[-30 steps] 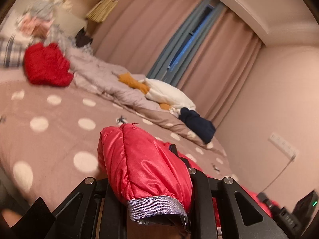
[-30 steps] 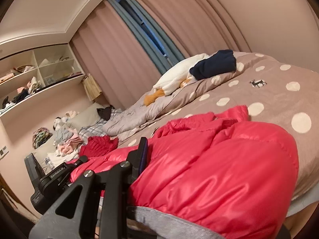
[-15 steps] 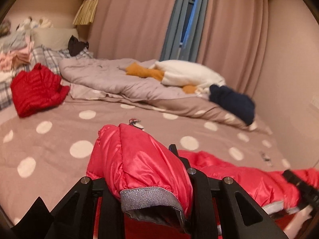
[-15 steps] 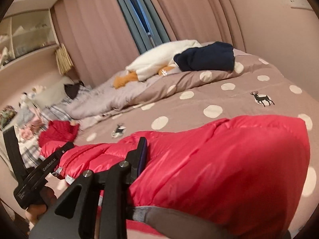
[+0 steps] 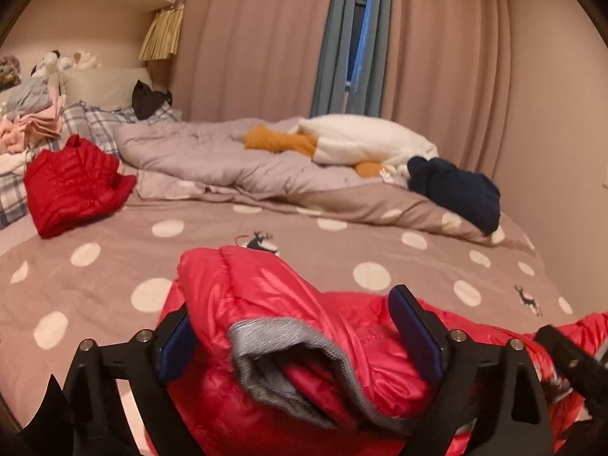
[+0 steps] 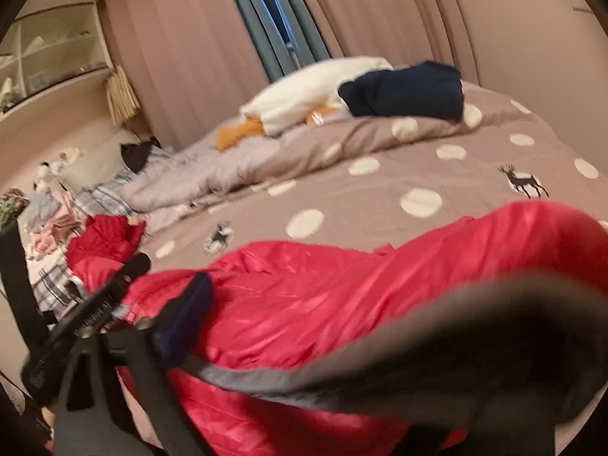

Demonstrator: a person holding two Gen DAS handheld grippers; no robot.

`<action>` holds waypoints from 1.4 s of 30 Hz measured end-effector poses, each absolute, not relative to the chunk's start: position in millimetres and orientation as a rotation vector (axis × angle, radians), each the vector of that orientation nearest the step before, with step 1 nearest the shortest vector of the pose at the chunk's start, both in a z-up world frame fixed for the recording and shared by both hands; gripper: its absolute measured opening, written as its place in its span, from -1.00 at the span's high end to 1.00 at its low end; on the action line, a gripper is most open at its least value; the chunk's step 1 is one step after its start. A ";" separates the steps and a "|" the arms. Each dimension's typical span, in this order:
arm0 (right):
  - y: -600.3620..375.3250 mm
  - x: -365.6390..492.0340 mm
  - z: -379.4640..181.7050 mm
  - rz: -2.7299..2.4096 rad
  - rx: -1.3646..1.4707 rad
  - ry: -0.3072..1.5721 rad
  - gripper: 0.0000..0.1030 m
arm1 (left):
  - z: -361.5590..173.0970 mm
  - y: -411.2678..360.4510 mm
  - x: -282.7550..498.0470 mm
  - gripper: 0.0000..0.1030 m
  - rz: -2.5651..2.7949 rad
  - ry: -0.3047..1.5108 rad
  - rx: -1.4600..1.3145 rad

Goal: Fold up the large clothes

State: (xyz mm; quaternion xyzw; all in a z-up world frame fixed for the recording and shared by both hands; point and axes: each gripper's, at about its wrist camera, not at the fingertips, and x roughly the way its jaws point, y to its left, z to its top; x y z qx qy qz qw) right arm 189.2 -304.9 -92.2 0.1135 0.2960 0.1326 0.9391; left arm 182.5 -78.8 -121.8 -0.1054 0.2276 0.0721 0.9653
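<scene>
Both tongs point(image 5: 300, 336) opening off jkt point(image 5: 266, 288)

Left gripper point(image 5: 300, 338) tilted downward, fingers opening wide, right gripper point(image 6: 342, 326) likewise opening

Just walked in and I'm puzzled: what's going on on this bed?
A person with a two-finger gripper in each hand is folding a shiny red puffer jacket on the dotted brown bedspread. Both the left gripper and right gripper are opening, letting go of its grey-trimmed sleeve cuffs, which lie between their fingers.
</scene>
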 end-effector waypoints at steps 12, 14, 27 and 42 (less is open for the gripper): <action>-308.3 158.0 -53.0 0.092 0.124 0.349 -1.00 | -100.5 -43.5 171.5 -0.97 0.282 0.357 -0.239; -306.0 166.4 -63.0 0.113 0.140 0.399 -1.00 | -108.6 -47.8 176.4 -0.98 0.267 0.373 -0.227; -297.3 251.5 -173.1 0.064 0.002 0.644 -1.00 | -184.7 -71.1 233.5 -0.98 0.226 0.551 -0.115; -331.8 236.8 -110.6 -0.031 0.176 0.459 -1.00 | -159.9 -47.1 194.9 -0.98 0.228 0.544 -0.195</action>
